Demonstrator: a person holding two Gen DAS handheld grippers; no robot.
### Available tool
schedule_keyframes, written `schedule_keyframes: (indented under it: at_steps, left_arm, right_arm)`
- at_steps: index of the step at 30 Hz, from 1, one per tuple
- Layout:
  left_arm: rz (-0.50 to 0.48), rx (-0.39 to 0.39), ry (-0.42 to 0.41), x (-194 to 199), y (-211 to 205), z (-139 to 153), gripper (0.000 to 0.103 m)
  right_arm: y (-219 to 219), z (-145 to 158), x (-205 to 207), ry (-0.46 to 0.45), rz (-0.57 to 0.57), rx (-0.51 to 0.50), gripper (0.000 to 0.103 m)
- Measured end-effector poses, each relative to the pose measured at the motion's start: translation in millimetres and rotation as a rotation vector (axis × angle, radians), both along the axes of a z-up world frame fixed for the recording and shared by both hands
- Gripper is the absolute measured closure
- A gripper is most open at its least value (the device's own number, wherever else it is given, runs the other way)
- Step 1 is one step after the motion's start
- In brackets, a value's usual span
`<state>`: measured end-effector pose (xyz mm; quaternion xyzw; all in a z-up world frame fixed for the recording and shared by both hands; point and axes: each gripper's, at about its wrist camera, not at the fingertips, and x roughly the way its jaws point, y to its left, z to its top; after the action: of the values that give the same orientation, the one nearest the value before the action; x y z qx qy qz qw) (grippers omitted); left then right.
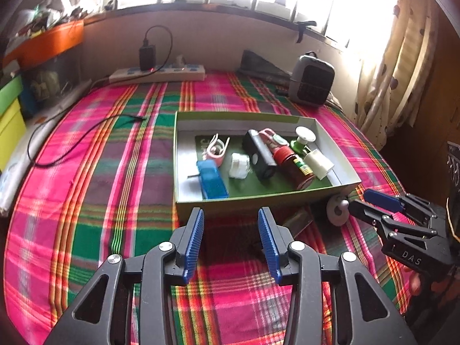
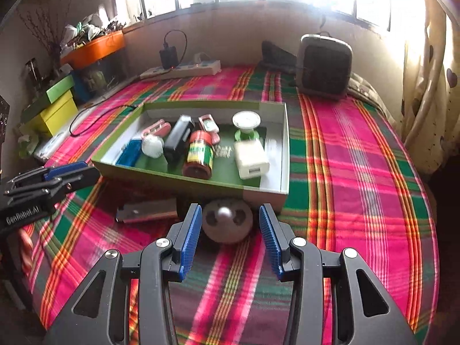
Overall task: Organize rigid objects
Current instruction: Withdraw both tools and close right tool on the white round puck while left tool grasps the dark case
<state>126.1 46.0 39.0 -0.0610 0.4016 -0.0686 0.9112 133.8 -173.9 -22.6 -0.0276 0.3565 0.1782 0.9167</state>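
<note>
Here, a green-walled box [image 1: 258,205] sits on a bed covered by a pink, green and orange plaid blanket [image 1: 100,172]. Inside it lie a blue case [image 1: 212,179], a small white block [image 1: 239,166], a black rectangular device [image 1: 258,155], a red-capped jar [image 1: 293,165] on its side, a white charger cube [image 1: 318,163], a pink clip [image 1: 217,151] and a white-and-green round piece [image 1: 302,139].

The left gripper [image 1: 231,244] hovers over the blanket just short of the box's near wall, its blue-padded jaws apart with nothing between them.

The right gripper [image 2: 229,237] is lower and to the right of the box front, jaws spread wide on either side of a round grey object [image 2: 227,221] with a shiny knob in its middle; the pads stand clear of it, not touching. That round object lies on the blanket against the box's near wall. Just to its left, a flat brownish metal piece [image 2: 149,212] lies on the blanket, partly under the box's shadow.

At the far edge, a white power strip [image 1: 158,73] carries a black adapter, and a grey heater-like unit [image 1: 312,79] stands near the curtain [image 1: 396,66].
</note>
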Motion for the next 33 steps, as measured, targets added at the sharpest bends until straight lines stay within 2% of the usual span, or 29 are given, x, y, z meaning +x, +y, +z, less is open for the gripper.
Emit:
schedule_keyframes:
  at_steps: [5, 14, 15, 17, 25, 33]
  left_arm:
    - [-0.011, -0.018, 0.01, -4, 2, -5, 0.062]
    - [-0.023, -0.045, 0.033, -4, 4, -13, 0.062]
    - [-0.029, -0.05, 0.037, -4, 4, -14, 0.062]
    - [-0.035, -0.057, 0.041, -3, 3, -15, 0.062]
    - [-0.071, -0.054, 0.058, 4, -6, -21, 0.06]
    - [-0.126, -0.034, 0.067, 8, -20, -24, 0.059]
  right_arm:
    - [5, -9, 2, 0.027, 0.032, -0.003, 0.06]
    - [12, -17, 12, 0.047, -0.008, -0.026, 0.059]
    - [11, -17, 12, 0.05, -0.012, -0.018, 0.057]
    - [11, -18, 14, 0.059, -0.023, -0.012, 0.043]
    - [13, -22, 21, 0.074, -0.056, -0.033, 0.043]
    - [8, -24, 23, 0.085, -0.067, -0.012, 0.043]
